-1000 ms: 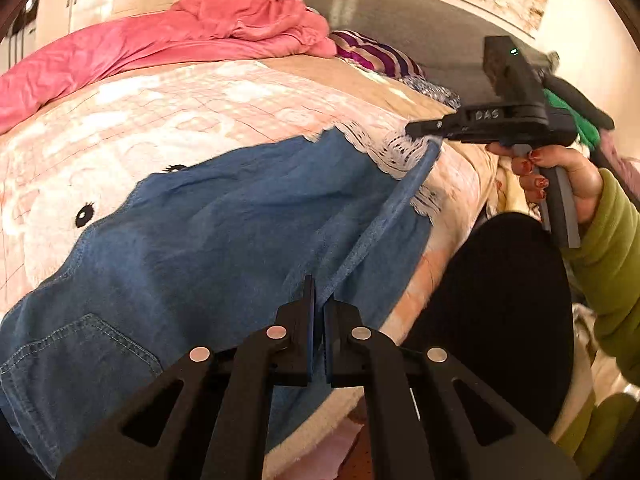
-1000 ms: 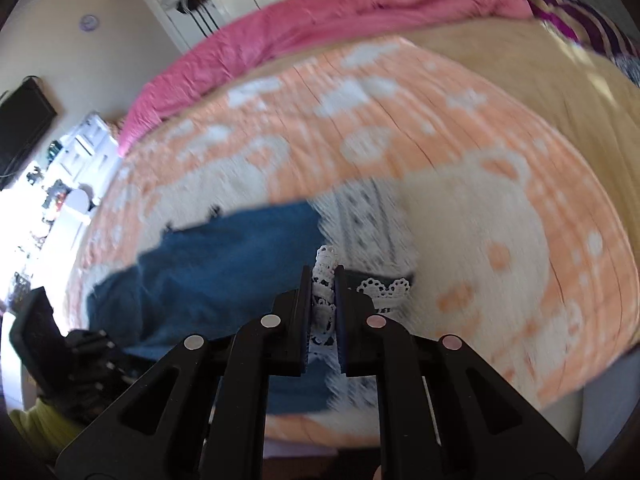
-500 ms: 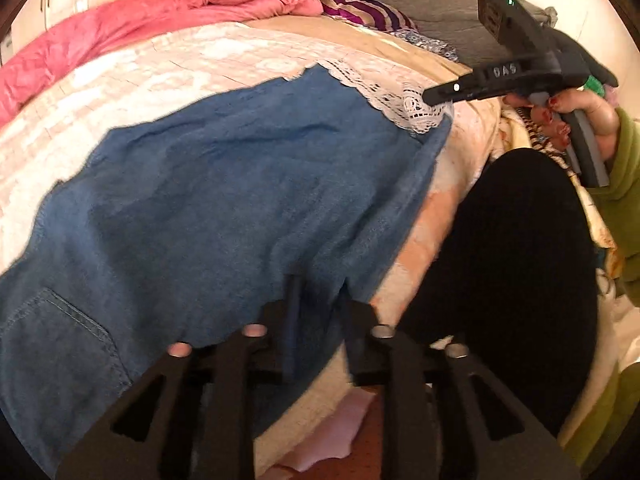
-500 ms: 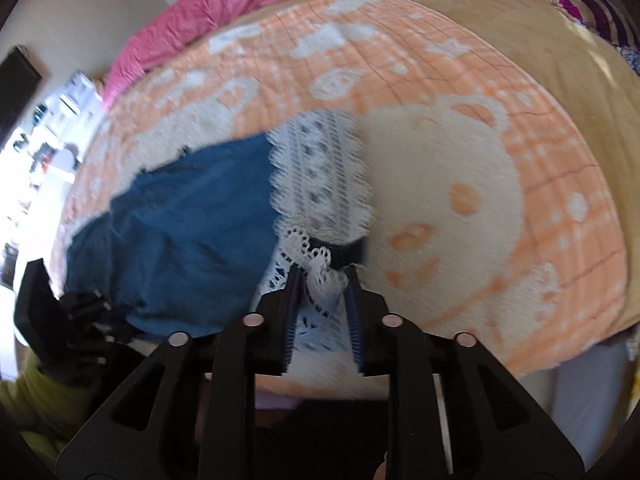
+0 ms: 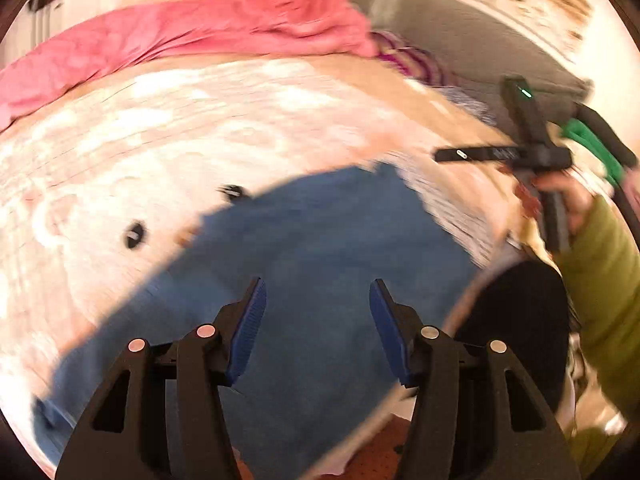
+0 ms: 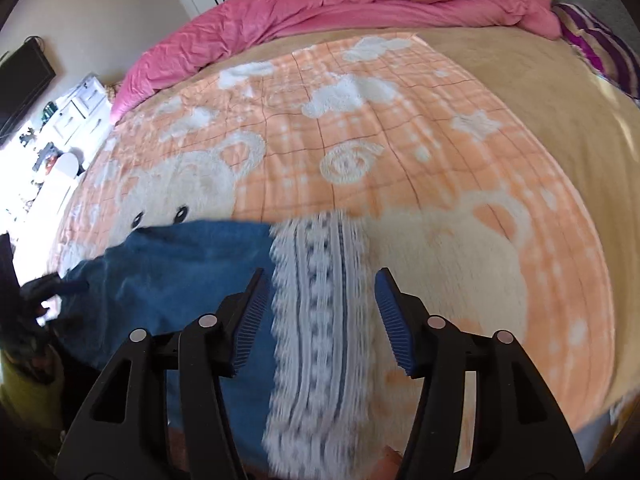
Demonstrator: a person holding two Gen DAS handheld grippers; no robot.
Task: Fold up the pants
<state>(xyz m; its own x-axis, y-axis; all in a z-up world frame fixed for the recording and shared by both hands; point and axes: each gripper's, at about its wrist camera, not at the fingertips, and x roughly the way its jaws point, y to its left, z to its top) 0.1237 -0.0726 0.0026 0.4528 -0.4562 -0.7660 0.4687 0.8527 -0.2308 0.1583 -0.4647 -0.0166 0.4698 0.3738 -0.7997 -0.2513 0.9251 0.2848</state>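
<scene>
- Pants (image 5: 328,264) of blue denim lie flat on the bed, seen from the left wrist camera as a wide blue sheet that runs from the lower left up toward the right, where a white lace hem (image 5: 452,208) ends the leg.
- Under them spreads an orange and white bear blanket (image 5: 168,128); one bear eye shows just beside the upper edge of the denim.
- The left tongs (image 5: 318,320) hover over the denim with their jaws opening; the blue pads stand well apart and no cloth is pinched between them.
- At the right of this view a hand (image 5: 568,200) in a green sleeve (image 5: 604,280) holds the other black tool, whose tips reach over the lace end; this part is blurred.
- A pink duvet (image 5: 192,36) is bunched along the far side of the bed, and a purple striped pillow (image 5: 412,60) lies near the headboard.

- From the right wrist camera the pants (image 6: 172,276) fill the lower left, and the lace hem (image 6: 320,320) runs down the middle as a white band with grey-blue pattern.
- The right tongs (image 6: 320,308) hang above that lace with their jaws opening; the lace lies on the bed below the gap and neither pad presses on it.
- The bear blanket (image 6: 400,120) covers the bed (image 6: 552,96) beyond, the pink duvet (image 6: 320,12) lies along the far edge, and the striped pillow (image 6: 600,52) sits at the upper right.
- A dark screen (image 6: 24,76) hangs on the wall at the far left.
</scene>
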